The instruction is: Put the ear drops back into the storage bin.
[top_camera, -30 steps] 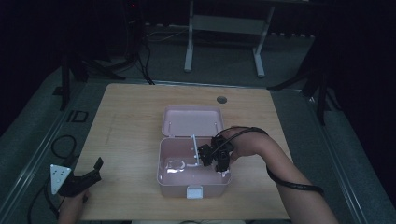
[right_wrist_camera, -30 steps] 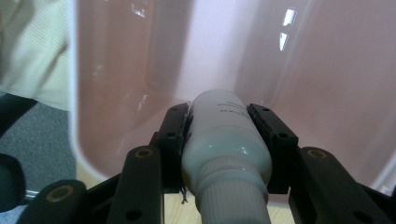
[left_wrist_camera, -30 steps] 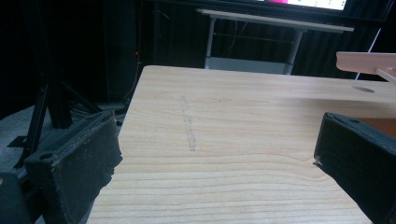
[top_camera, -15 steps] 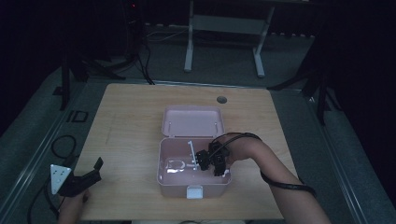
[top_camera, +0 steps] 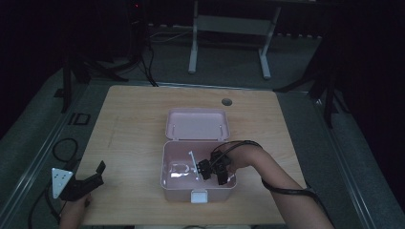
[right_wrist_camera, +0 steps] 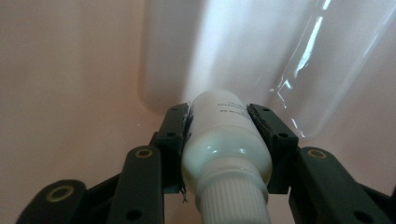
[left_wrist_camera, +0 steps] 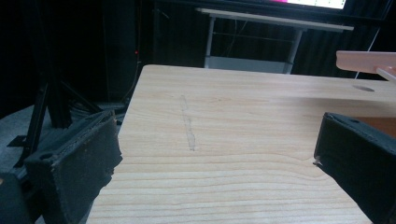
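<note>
The high view looks forward and down from above the person's side of the worktop point(top_camera: 133, 119), taking in its whole top with the open pink box point(top_camera: 198, 179) at lower centre and the floor beyond at the top of the frame. The left gripper view sits low, just over the wood, and faces along the worktop point(left_wrist_camera: 243, 135) toward the far edge; the box lid point(left_wrist_camera: 369, 60) enters at its upper right, which it shares with the high view. The right gripper view looks from very near between the right claw point(right_wrist_camera: 219, 126) jaws at a white bottle point(right_wrist_camera: 224, 140) against the box's pink inner wall point(right_wrist_camera: 70, 70).
</note>
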Demonstrator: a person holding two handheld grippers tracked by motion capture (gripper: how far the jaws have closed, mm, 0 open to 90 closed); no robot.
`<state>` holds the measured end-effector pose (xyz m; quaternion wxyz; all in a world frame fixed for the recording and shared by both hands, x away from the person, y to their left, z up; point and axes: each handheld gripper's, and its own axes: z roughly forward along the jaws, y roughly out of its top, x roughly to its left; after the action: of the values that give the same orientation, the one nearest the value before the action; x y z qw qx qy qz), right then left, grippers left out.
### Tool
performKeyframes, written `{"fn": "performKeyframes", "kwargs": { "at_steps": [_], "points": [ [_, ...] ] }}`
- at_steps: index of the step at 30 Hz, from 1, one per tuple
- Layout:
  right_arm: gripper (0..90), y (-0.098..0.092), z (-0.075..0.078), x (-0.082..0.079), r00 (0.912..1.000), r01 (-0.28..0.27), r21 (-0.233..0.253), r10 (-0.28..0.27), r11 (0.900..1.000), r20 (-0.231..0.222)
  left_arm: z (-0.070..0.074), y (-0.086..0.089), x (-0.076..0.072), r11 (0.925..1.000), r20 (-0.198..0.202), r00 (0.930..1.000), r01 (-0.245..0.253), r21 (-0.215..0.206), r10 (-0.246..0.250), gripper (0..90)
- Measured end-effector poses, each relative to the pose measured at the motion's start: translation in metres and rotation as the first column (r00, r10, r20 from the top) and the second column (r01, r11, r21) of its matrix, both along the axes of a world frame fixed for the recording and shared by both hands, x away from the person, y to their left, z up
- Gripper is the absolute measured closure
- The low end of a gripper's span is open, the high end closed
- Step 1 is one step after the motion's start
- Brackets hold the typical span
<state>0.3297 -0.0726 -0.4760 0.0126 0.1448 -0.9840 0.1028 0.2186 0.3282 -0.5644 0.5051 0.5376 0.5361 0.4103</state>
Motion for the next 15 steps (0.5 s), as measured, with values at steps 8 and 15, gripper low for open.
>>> {"fn": "performKeyframes", "kwargs": {
  "at_steps": [8, 15],
  "points": [
    [59.0, 0.002, -0.014, -0.002, 1.0, 0.0, -0.028, 0.0, 1.0, -0.008, 0.0, 0.0, 0.0, 1.0, 0.0, 1.0, 0.001, 0.0, -0.001, 0.5],
    [58.0, 0.002, -0.012, -0.001, 0.9998, 0.019, -0.029, -0.019, 0.999, -0.01, 0.0, 0.0, 0.0, 1.0, 0.001, 1.0, 0.001, 0.001, -0.001, 0.5]
  ]
}}
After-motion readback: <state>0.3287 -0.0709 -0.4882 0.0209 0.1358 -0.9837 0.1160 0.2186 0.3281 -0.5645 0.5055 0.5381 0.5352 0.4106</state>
